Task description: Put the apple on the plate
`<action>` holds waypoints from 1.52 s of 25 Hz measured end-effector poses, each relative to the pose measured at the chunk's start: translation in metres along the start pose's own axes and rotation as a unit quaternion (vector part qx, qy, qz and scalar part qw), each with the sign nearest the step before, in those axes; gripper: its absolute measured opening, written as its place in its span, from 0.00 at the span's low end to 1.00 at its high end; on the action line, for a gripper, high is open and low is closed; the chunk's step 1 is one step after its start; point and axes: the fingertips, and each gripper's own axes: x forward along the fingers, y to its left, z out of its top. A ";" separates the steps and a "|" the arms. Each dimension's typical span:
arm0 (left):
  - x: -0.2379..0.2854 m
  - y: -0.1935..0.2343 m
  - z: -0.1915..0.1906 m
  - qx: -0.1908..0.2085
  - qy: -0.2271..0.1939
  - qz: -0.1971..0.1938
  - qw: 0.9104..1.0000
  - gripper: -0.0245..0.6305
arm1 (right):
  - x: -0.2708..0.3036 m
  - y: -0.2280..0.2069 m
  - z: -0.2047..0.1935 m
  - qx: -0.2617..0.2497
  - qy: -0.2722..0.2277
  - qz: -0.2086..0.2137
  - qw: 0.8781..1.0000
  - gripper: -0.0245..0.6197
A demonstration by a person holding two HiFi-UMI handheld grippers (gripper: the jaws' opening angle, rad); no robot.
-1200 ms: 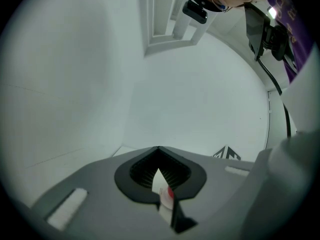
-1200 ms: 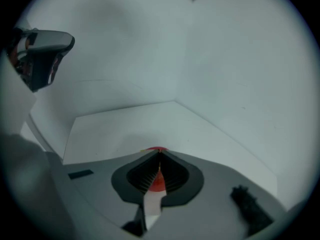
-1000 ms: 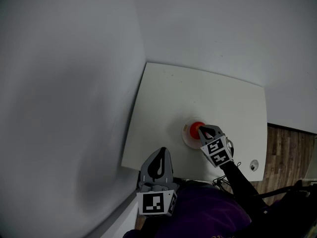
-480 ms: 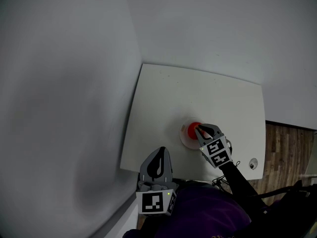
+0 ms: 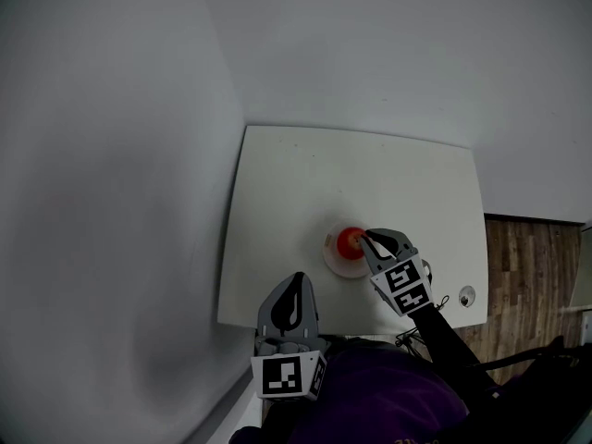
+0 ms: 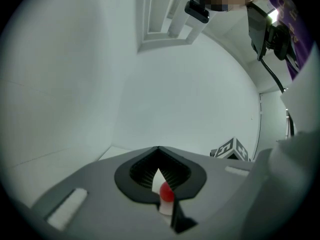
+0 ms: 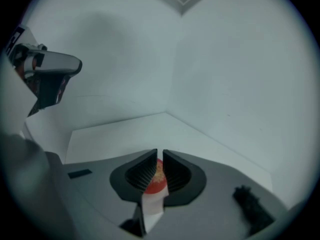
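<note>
Nearest, the left gripper (image 5: 296,281) hangs over the table's (image 5: 305,183) near edge with its jaws closed tip to tip and nothing between them. Farther in, the right gripper (image 5: 369,239) has its jaws only a narrow slit apart, gripping nothing. The apple (image 5: 350,240) sits on the plate (image 5: 332,261), just past the right tips and well beyond the left ones.

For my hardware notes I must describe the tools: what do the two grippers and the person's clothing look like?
Both the left gripper and the right gripper are grey with black ribbed jaws; each carries a cube of black-and-white square markers. The right sleeve is dark, the top purple.
</note>
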 end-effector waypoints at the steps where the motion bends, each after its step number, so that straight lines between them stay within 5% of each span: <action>1: 0.001 -0.001 -0.001 0.000 0.000 -0.003 1.000 0.05 | -0.003 -0.001 0.002 0.002 -0.003 -0.003 1.000 0.10; 15: 0.018 -0.024 0.009 0.016 -0.007 -0.037 0.999 0.05 | -0.052 -0.011 0.041 0.025 -0.069 -0.045 0.996 0.06; 38: 0.020 -0.046 0.001 0.026 0.003 -0.072 0.997 0.05 | -0.089 -0.009 0.058 0.032 -0.110 -0.078 0.990 0.05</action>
